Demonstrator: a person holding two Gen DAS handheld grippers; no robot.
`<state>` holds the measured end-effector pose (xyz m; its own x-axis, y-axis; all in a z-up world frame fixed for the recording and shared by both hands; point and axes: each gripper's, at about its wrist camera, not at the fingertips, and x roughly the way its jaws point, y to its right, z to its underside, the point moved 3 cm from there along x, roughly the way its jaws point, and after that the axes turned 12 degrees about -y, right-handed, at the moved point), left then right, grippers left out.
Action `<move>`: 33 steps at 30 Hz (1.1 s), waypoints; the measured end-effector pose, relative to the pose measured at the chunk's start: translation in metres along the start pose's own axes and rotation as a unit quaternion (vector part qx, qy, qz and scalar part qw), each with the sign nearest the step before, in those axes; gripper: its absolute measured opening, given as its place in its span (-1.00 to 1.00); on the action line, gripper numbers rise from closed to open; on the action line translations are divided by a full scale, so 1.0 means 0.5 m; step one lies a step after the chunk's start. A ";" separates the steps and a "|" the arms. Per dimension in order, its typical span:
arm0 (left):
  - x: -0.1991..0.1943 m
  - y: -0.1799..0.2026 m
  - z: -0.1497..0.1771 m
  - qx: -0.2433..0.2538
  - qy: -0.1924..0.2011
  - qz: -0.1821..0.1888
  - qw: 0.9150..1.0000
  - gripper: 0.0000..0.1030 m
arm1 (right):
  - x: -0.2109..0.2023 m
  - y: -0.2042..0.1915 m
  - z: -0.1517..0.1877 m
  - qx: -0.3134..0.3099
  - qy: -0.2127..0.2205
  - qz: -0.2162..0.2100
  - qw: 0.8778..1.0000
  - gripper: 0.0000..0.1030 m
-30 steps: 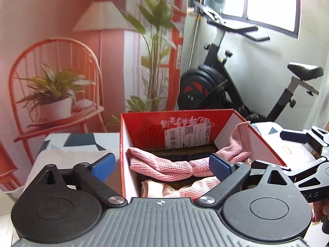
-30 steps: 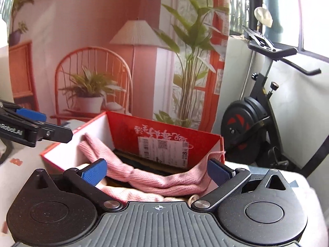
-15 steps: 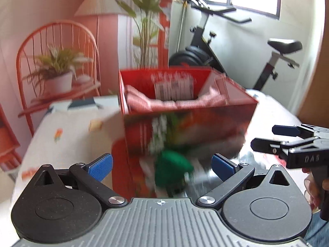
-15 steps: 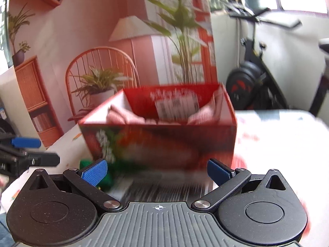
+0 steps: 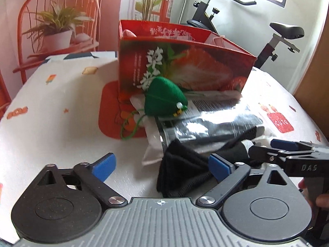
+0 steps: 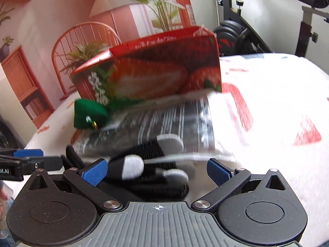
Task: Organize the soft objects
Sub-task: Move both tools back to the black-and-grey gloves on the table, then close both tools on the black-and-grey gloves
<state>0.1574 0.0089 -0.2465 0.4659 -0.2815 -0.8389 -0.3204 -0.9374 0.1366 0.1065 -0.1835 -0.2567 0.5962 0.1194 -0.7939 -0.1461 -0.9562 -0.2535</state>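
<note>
A red strawberry-print box (image 5: pixel 185 65) stands on the table, also in the right wrist view (image 6: pixel 152 76); a bit of pink cloth (image 5: pixel 128 33) shows inside. In front lie a green stuffed toy (image 5: pixel 162 98) (image 6: pixel 88 113), a plastic-wrapped dark textile pack (image 5: pixel 205 119) (image 6: pixel 164 125) and black socks with grey toes (image 5: pixel 183 175) (image 6: pixel 148 160). My left gripper (image 5: pixel 162 166) is open, low over the socks' left end. My right gripper (image 6: pixel 156 170) is open around the socks' toe end; it also shows at the right of the left wrist view (image 5: pixel 287 150).
The table has a white cloth (image 5: pixel 51 113) with red prints. Behind it are a wall poster of a chair and plant (image 5: pixel 57 20) and an exercise bike (image 5: pixel 277 33) at the back right.
Both grippers pulled back from above the box and dropped low to the table in front of it. The socks, toy and pack have come into view. Both stayed open.
</note>
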 end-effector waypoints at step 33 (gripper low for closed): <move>0.057 0.019 0.033 0.004 -0.038 0.068 0.997 -0.13 | 0.042 -0.003 0.017 -0.028 0.002 0.005 1.000 0.55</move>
<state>0.1541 -0.0046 -0.2775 0.3547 -0.3886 -0.8504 -0.3822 -0.8903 0.2475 0.1126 -0.1772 -0.2778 0.5979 0.1098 -0.7940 -0.1069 -0.9708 -0.2148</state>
